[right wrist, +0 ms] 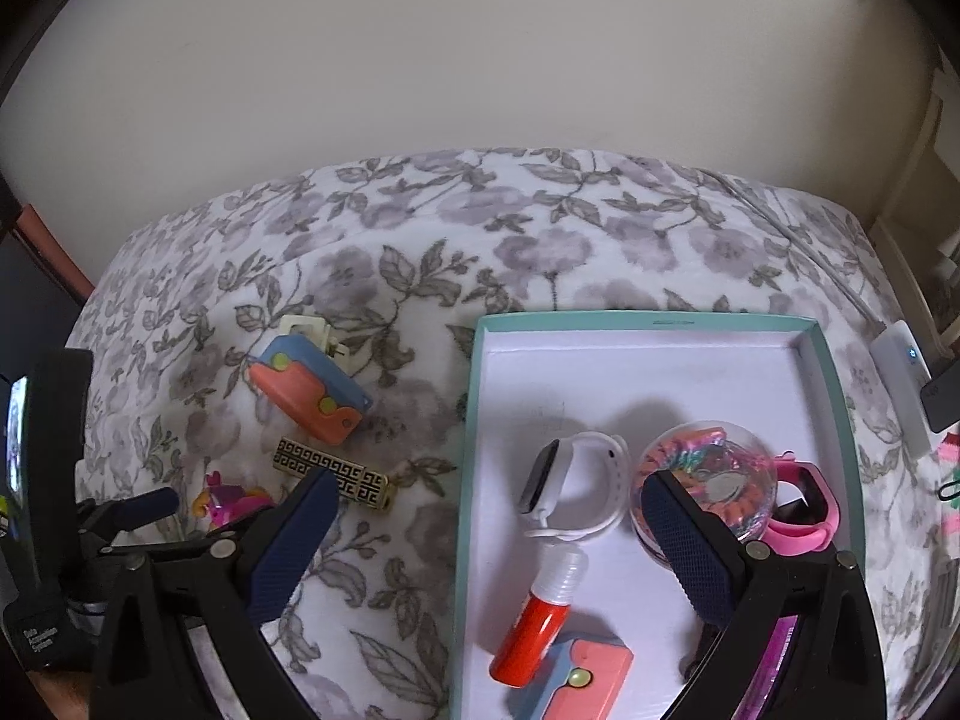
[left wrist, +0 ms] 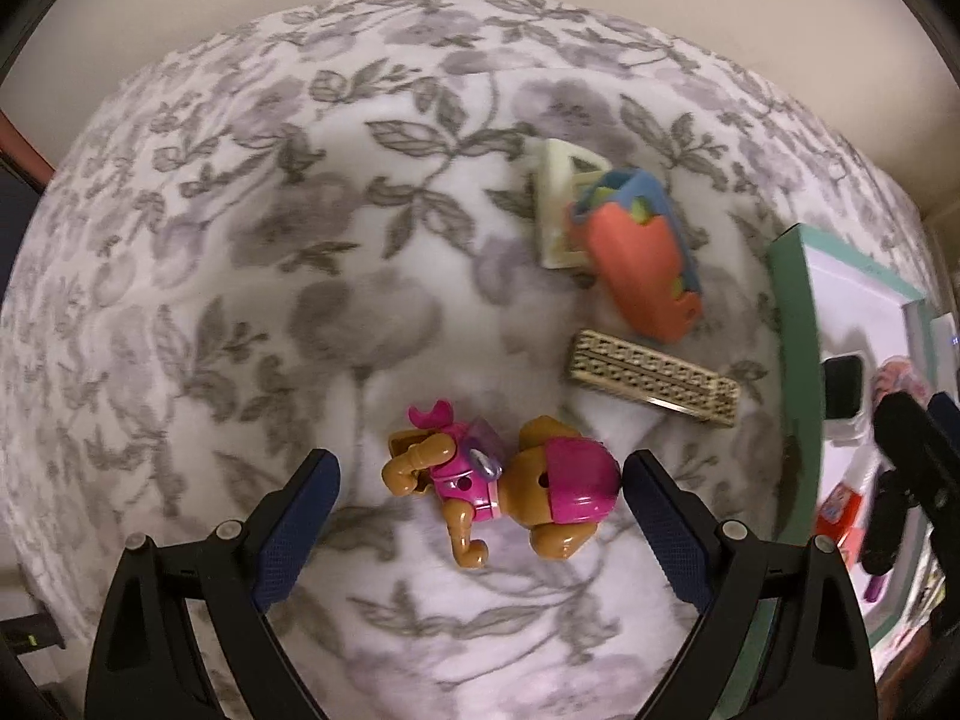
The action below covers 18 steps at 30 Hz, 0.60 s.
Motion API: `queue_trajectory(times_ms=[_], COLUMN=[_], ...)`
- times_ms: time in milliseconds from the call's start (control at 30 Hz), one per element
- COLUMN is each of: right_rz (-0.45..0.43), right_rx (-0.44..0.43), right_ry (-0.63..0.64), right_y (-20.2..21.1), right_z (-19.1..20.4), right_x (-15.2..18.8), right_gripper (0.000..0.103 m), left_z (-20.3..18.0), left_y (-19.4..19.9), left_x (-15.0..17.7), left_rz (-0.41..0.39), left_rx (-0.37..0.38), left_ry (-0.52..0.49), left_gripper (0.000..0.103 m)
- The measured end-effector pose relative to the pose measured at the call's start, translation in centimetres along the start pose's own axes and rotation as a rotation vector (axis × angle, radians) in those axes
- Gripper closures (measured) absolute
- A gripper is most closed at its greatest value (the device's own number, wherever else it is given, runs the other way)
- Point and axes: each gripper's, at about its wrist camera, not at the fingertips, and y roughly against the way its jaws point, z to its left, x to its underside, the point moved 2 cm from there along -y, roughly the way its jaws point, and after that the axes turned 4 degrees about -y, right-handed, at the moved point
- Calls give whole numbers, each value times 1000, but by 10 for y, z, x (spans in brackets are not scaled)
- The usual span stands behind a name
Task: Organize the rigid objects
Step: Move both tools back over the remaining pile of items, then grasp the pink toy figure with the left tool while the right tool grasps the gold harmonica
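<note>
One brown plastic toy puppy in a pink vest and pink cap (left wrist: 501, 489) lies on its side on the grey-and-white floral blanket (left wrist: 252, 252), between the spread fingers of the left gripper (left wrist: 480, 474), which touch nothing. Its long axis runs across the left wrist view, head toward the right finger, legs toward the left.

Beyond the puppy on the blanket lie a gold rectangular bar with a Greek-key pattern (left wrist: 654, 384), then a coral-and-blue plastic toy case (left wrist: 642, 252) leaning on a cream plastic frame (left wrist: 561, 210). None of them sits between the gripper and the puppy.

To the puppy's right stands a shallow teal-rimmed cardboard box with a white inside (right wrist: 654, 319). It holds a white smartwatch with a looped band (right wrist: 573, 492), a clear dome filled with coloured pieces (right wrist: 708, 468), a pink watch (right wrist: 807, 510) just beside the dome, a red bottle with a white ribbed cap (right wrist: 537, 624), and a second coral-and-blue case (right wrist: 576, 678) touching the bottle's base.

The right gripper (right wrist: 486, 501) hangs over the box's left wall, jaws wide and empty. Past the box's right wall a white oblong device (right wrist: 900, 390) lies on the blanket.
</note>
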Motion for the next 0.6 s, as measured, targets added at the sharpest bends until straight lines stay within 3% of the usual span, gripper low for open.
queue_trajectory(times_ms=[200, 300, 433, 600], right_rz=[-1, -11, -7, -2], right_rx=[-50, -87, -112, -127], right_ry=[31, 68, 137, 207], right_y=[-5, -9, -19, -33], right_z=[16, 31, 51, 68], right_x=[3, 6, 12, 19], right_gripper=[1, 2, 18, 23], left_z=[30, 43, 57, 78], left_y=[8, 8, -4, -11], left_x=[8, 11, 13, 19], left_rz=[-7, -7, -3, 2], left_rx=[-87, -86, -26, 67], left_ry=[30, 75, 171, 271], left_gripper=[8, 8, 8, 8])
